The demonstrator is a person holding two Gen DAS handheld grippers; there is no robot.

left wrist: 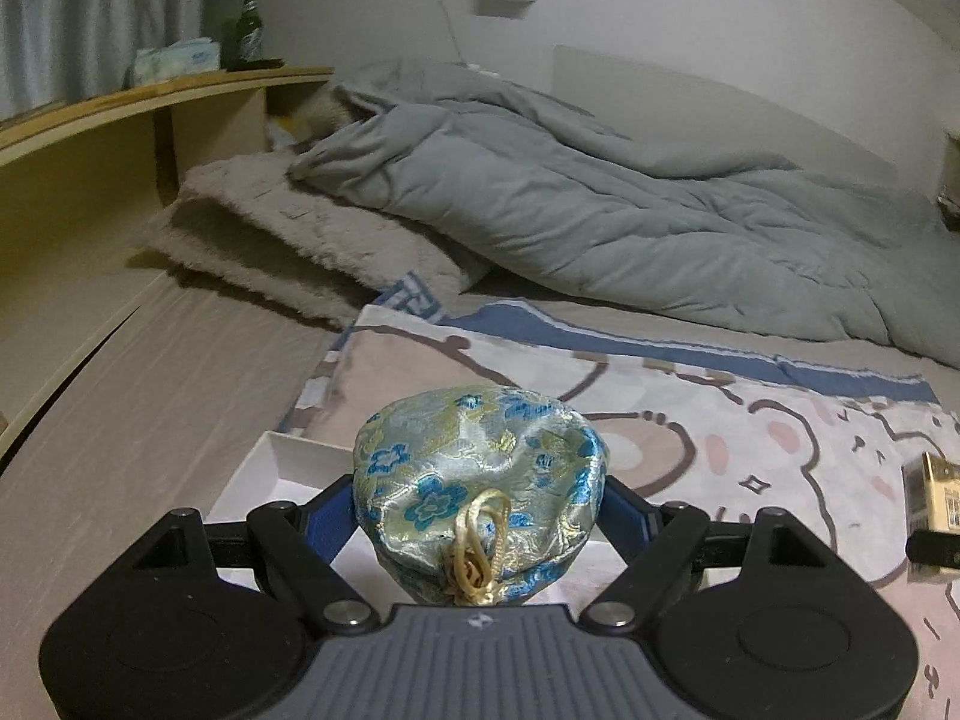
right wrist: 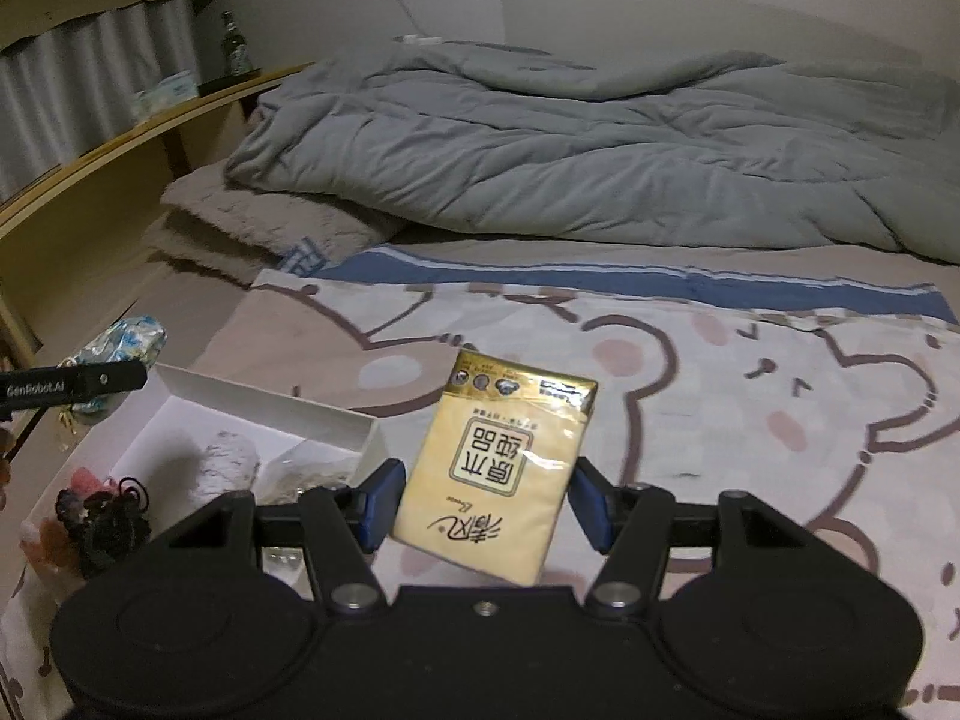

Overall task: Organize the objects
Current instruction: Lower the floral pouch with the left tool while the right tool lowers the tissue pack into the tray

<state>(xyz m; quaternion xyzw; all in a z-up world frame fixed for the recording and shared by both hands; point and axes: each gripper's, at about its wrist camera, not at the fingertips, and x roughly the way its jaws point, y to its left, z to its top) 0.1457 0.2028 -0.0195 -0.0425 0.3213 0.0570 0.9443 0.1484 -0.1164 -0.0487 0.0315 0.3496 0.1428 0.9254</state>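
Left wrist view: my left tongs (left wrist: 480, 510) are gripping a blue-flowered silk pouch (left wrist: 478, 480) at bottom centre, jaws fairly wide around it, over a white box (left wrist: 273, 468). Right wrist view: my right tongs (right wrist: 483, 501) are clamping a yellow tissue pack (right wrist: 495, 468) half-open, low centre; the box (right wrist: 270, 414) is sitting lower left on the bear-print blanket (right wrist: 750, 396).
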